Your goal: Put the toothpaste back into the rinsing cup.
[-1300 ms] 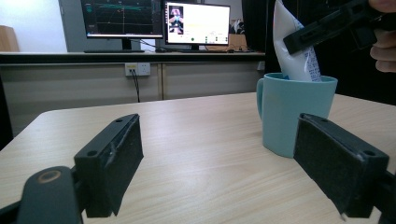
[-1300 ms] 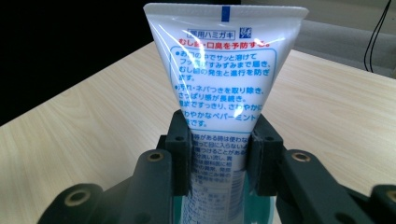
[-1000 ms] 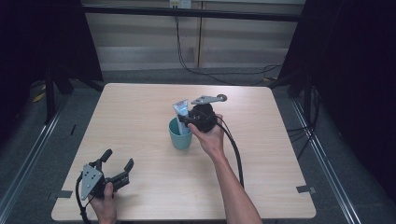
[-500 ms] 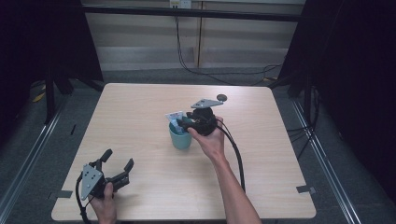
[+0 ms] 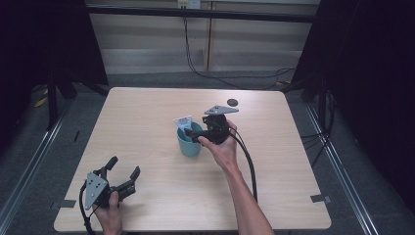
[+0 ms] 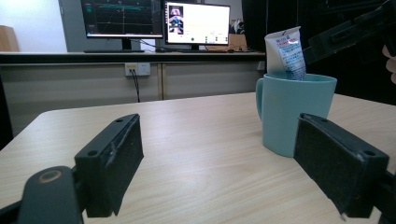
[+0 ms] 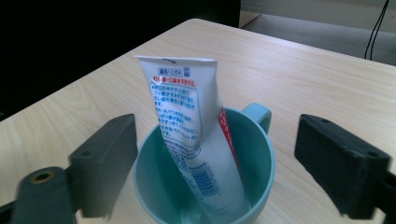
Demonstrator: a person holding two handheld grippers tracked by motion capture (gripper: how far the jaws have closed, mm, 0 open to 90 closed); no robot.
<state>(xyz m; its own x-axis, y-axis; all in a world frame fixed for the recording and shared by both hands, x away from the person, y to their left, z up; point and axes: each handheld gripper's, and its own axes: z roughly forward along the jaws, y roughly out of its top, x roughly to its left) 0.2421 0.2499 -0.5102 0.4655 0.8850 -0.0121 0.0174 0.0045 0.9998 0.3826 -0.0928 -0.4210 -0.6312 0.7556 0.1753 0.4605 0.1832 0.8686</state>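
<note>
A teal mug stands near the middle of the table, and a white toothpaste tube leans inside it, crimped end up. In the right gripper view the tube rests in the mug between the two spread jaws, touching neither. My right gripper hovers just right of the mug, open and empty. My left gripper rests open at the table's front left, far from the mug. The left gripper view shows the mug and the tube ahead to the right.
A small dark disc lies on the table behind the right hand. The table's light wood top has free room on all sides of the mug. Monitors and a wall lie beyond the far edge in the left gripper view.
The right gripper brought the tube down into the mug, let go and opened, then drew back to the right. The left gripper stayed still.
</note>
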